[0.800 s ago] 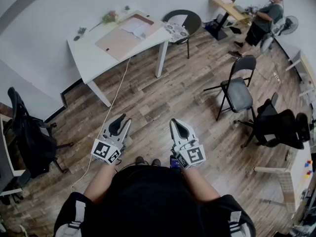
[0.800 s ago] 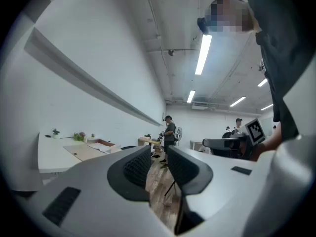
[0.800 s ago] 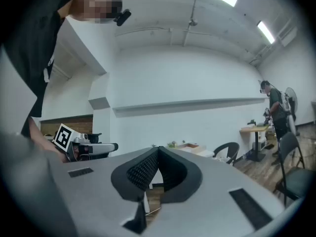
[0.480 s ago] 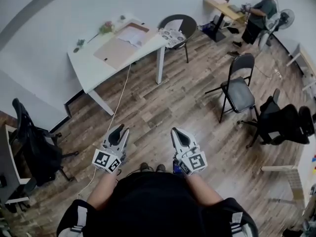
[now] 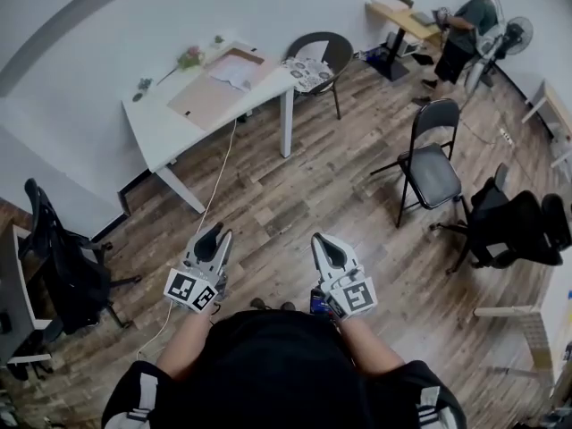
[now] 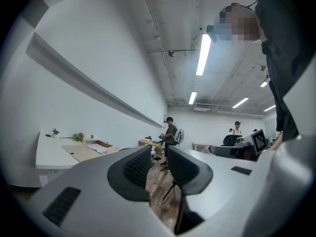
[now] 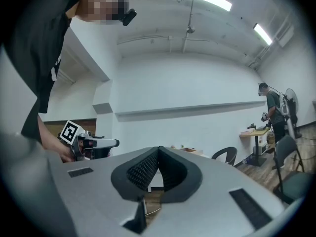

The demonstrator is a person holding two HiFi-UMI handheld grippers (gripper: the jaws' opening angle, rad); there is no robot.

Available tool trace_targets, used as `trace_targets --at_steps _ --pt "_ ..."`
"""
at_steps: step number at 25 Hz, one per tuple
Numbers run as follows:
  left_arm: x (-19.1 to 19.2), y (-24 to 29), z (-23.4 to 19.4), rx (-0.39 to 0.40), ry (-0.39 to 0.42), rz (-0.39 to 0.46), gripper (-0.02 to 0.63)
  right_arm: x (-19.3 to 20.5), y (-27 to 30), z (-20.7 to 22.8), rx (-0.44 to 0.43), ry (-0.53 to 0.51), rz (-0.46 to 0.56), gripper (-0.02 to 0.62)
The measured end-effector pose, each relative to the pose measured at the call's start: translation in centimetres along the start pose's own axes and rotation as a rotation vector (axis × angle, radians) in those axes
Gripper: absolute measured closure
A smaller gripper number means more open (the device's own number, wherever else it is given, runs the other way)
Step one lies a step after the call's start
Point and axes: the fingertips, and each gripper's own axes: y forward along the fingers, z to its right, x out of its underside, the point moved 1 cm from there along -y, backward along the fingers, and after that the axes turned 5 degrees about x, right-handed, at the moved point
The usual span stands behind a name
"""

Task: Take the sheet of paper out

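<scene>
A white sheet of paper [image 5: 234, 71] lies in a flat brown cardboard box [image 5: 214, 92] on the white table [image 5: 161, 123] across the room, far from both grippers. I hold both grippers level in front of my body, over the wooden floor. My left gripper [image 5: 214, 233] is open by a narrow gap and holds nothing; in the left gripper view its pads [image 6: 138, 168] stand apart, and the table [image 6: 49, 154] shows far off at the left. My right gripper [image 5: 323, 243] is shut and holds nothing; its pads [image 7: 143, 169] meet at the tip.
A white cable [image 5: 214, 186] runs from the table across the floor. A round black chair [image 5: 322, 50] stands by the table's right end. A folding chair [image 5: 432, 164] and an office chair [image 5: 514, 226] stand at the right, a dark chair [image 5: 58, 271] at the left. A person [image 5: 466, 16] stands at a far desk.
The head view has shifted a little, so the room sits slightly differently in frame. Both grippers stay in front of my body, a touch lower in the picture, with their jaws unchanged.
</scene>
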Motion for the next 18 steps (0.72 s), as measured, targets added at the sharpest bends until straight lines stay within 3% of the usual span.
trace_targets --at_steps 10,18 --pt "2.1 0.5 -0.8 -0.076 -0.033 -0.013 0.512 1.7 -1.3 4.2 0.055 0.003 -0.014 0.584" --pt "3.1 4.9 -5.8 -0.109 -0.050 0.019 0.512 1.6 4.5 7.3 0.041 -0.026 -0.012 0.584"
